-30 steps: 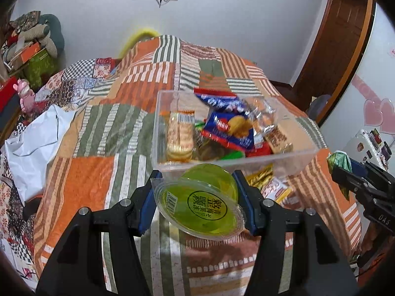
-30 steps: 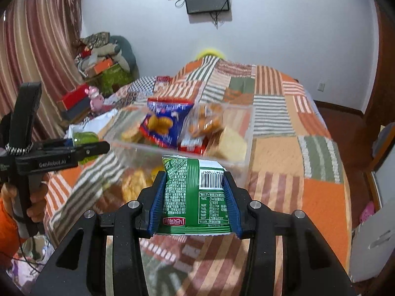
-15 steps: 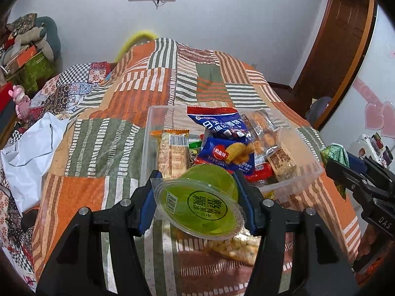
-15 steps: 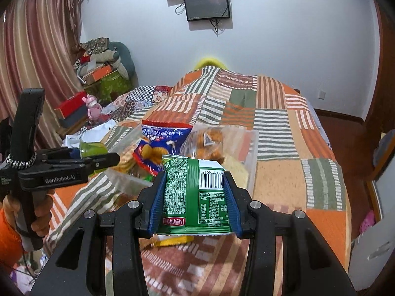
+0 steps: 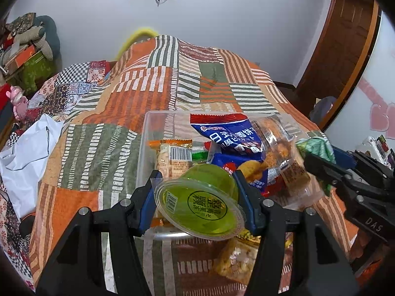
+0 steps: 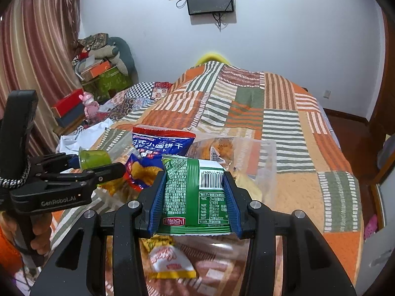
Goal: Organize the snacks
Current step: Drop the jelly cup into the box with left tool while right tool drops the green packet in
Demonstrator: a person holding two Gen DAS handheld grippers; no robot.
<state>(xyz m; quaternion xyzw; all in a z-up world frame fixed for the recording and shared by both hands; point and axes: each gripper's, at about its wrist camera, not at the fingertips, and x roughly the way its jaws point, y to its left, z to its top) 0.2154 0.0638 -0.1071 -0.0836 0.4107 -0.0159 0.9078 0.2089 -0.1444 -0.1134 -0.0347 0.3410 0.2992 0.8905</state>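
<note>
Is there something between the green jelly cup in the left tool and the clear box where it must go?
Nothing separate blocks it. The green jelly cup, held in the left tool, hangs at the near wall of the clear box. Inside, the blue snack bag and other packets fill much of the space.

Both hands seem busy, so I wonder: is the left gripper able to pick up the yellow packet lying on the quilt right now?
Probably not: the left gripper is shut on the green jelly cup, leaving no free fingers for the yellow packet.
</note>
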